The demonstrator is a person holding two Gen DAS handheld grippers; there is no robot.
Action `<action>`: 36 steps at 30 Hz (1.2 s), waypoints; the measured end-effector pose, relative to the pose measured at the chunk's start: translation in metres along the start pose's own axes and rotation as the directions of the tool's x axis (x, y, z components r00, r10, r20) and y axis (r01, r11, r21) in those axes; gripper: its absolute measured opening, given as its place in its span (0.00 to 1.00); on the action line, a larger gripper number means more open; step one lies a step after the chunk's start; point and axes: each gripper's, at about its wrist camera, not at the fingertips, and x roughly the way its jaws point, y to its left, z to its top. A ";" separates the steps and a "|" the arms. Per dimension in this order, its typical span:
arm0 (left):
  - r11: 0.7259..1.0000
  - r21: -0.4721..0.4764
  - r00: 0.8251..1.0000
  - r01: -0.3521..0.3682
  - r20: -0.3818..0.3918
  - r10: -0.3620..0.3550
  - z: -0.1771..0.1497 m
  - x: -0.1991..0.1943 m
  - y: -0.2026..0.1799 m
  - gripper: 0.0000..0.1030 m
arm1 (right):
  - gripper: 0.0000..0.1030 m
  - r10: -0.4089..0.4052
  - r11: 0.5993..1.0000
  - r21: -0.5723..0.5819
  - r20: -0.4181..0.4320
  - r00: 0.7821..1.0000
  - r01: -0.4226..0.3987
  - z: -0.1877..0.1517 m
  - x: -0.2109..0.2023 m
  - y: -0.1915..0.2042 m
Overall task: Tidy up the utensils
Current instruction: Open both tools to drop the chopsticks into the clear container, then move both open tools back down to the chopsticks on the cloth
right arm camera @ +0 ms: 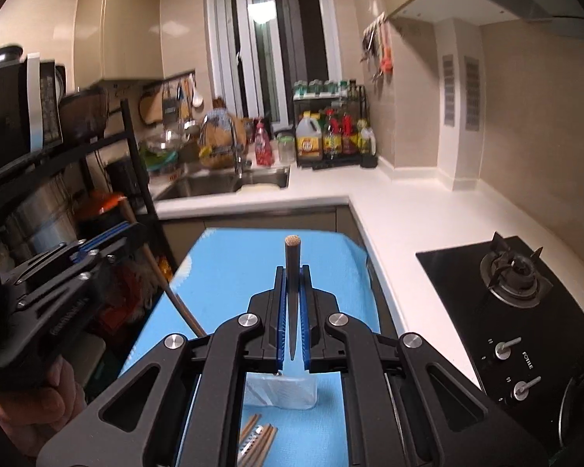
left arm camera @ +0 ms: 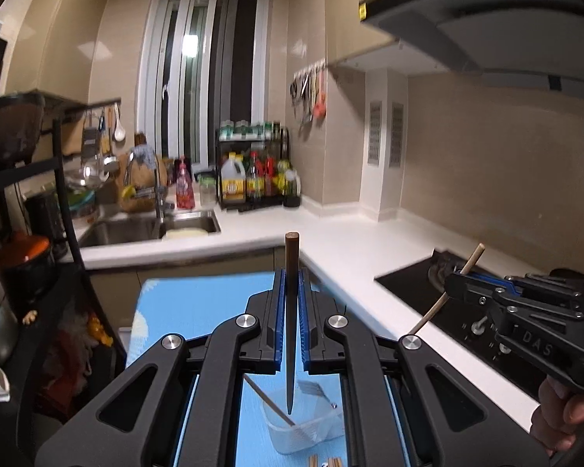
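Note:
In the left wrist view my left gripper (left arm camera: 292, 272) is shut on a dark chopstick (left arm camera: 291, 330) that stands upright, its thin tip hanging over a clear plastic container (left arm camera: 303, 424). The container sits on the blue mat (left arm camera: 198, 311) and holds a fork (left arm camera: 311, 389) and another stick. To the right, my right gripper (left arm camera: 453, 284) is shut on a lighter-looking chopstick (left arm camera: 472, 258). In the right wrist view the right gripper (right arm camera: 292, 270) clamps its chopstick (right arm camera: 292, 311) above the same container (right arm camera: 280, 391). The left gripper (right arm camera: 130, 229) shows at the left with its chopstick (right arm camera: 179, 303).
Loose wooden utensils (right arm camera: 257, 443) lie on the mat in front of the container. A white counter wraps round with a black gas hob (right arm camera: 514, 272) on the right, a sink (right arm camera: 222, 183) behind, a bottle rack (right arm camera: 331, 136) and a dark shelf unit (right arm camera: 39, 136) at left.

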 end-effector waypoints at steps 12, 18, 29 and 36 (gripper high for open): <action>0.999 0.048 0.989 0.002 -0.150 0.006 -0.035 0.038 -0.011 0.18 | 0.19 0.001 1.000 0.025 -0.126 0.992 0.002 -0.028 0.045 -0.010; 1.000 -0.023 0.997 -0.005 -0.074 0.004 -0.039 -0.001 0.006 0.18 | 0.22 -0.002 1.000 0.013 -0.078 0.997 0.003 -0.025 0.026 -0.003; 0.994 -0.099 0.988 -0.055 -0.149 0.040 -0.155 -0.073 0.024 0.18 | 0.22 -0.058 0.998 0.011 0.056 0.997 0.058 -0.027 -0.038 0.016; 0.987 -0.141 0.975 -0.072 -0.220 0.040 -0.222 -0.096 0.036 0.18 | 0.22 -0.052 0.997 0.055 0.094 0.994 0.047 -0.083 -0.083 0.035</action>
